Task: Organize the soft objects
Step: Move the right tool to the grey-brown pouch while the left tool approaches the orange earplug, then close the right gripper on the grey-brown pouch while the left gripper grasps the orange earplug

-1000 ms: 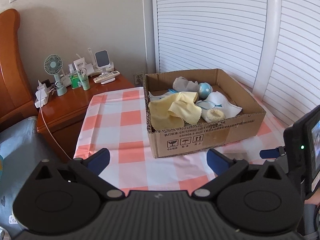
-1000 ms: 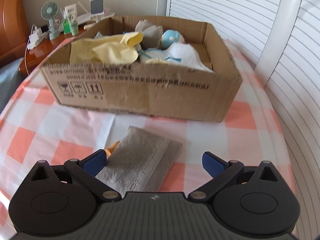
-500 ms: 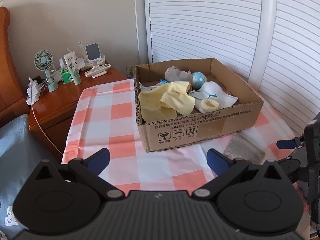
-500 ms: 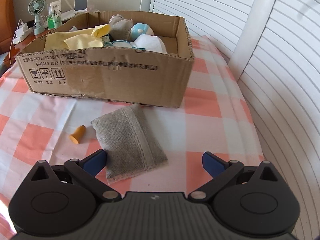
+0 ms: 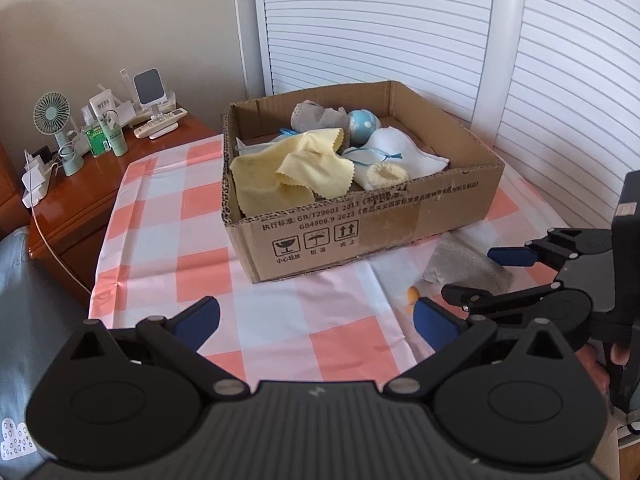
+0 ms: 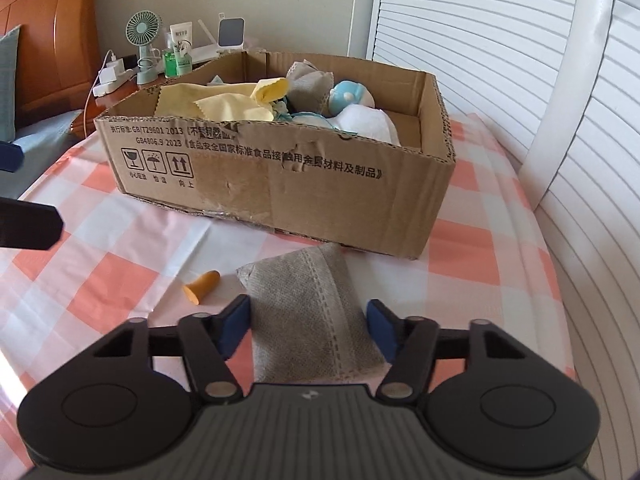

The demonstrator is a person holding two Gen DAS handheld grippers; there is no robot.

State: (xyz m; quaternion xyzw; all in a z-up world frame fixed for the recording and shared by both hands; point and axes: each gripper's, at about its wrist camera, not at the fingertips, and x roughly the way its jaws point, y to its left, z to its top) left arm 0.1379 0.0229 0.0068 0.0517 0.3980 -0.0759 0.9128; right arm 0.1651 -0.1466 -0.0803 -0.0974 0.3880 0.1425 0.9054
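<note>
Just beside the grey pouch [image 6: 308, 312] lies an earplug [image 6: 202, 285].

**What I can read from my tongs**

The only clear print stands on the near wall of the cardboard box [image 6: 280, 184]. In my right view the top line reads "GB/T29601 2013", followed by Chinese characters partly torn away. Below it I read "GB4806.9 2023" and then "食品安全国家标准食品接触用金属材料及制品". At the left end of that wall are three handling signs: a broken glass, an umbrella and a pair of up arrows. The small captions under them are mostly too small to read; the last is "向上". The green bottle [image 5: 95, 142] and the white tube [image 6: 181, 42] on the wooden stand carry labels, but I cannot read them.
</note>
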